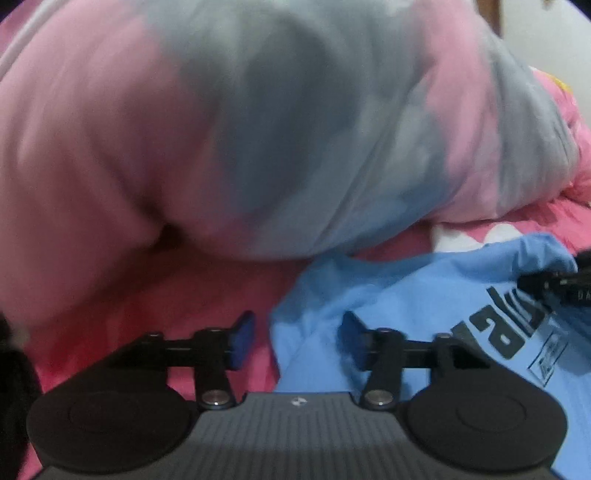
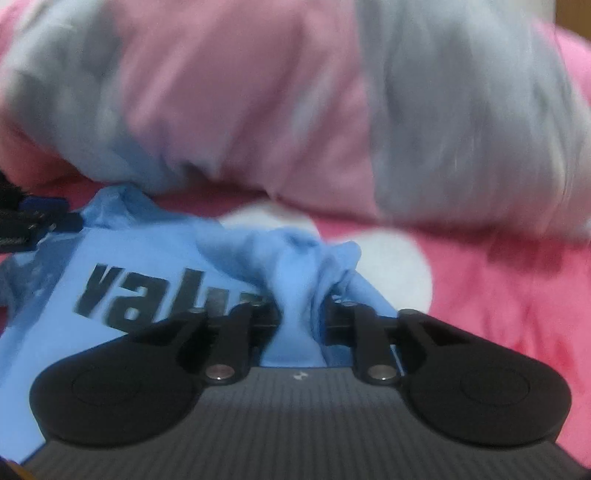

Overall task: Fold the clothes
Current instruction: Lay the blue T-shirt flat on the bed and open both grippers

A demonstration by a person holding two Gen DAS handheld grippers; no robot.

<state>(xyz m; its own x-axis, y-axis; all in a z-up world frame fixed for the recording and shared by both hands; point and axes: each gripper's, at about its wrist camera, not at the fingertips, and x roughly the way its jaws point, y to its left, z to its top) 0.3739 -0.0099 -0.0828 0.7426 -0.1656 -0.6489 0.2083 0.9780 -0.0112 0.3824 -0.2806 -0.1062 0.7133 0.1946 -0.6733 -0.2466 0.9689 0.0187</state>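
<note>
— Where is the shirt, and who has hold of it?

— The blue shirt (image 2: pixel 155 254) lies rumpled on the pink bedspread (image 2: pixel 498 295), printed side up, just in front of a big pink-and-grey quilt (image 2: pixel 295 103). My right gripper (image 2: pixel 295 317) is clenched on a bunched ridge of its cloth, which wells up between the fingers. My left gripper (image 1: pixel 297 332) is spread wide with nothing in it, hovering at the shirt's edge, one blue pad (image 1: pixel 242 328) over the bedspread and the other over the blue cloth.

— So which step is this?

— I'd judge it early: gathering and straightening, no fold laid down. Next the left should close on the near edge, then both pull apart to flatten the cloth.

— And the surroundings?

— A soft bed, so the cloth will drag and wrinkle. The quilt crowds the far side. Behind it, a strip of pale wall (image 1: pixel 546 22); the rest is blurred.
</note>
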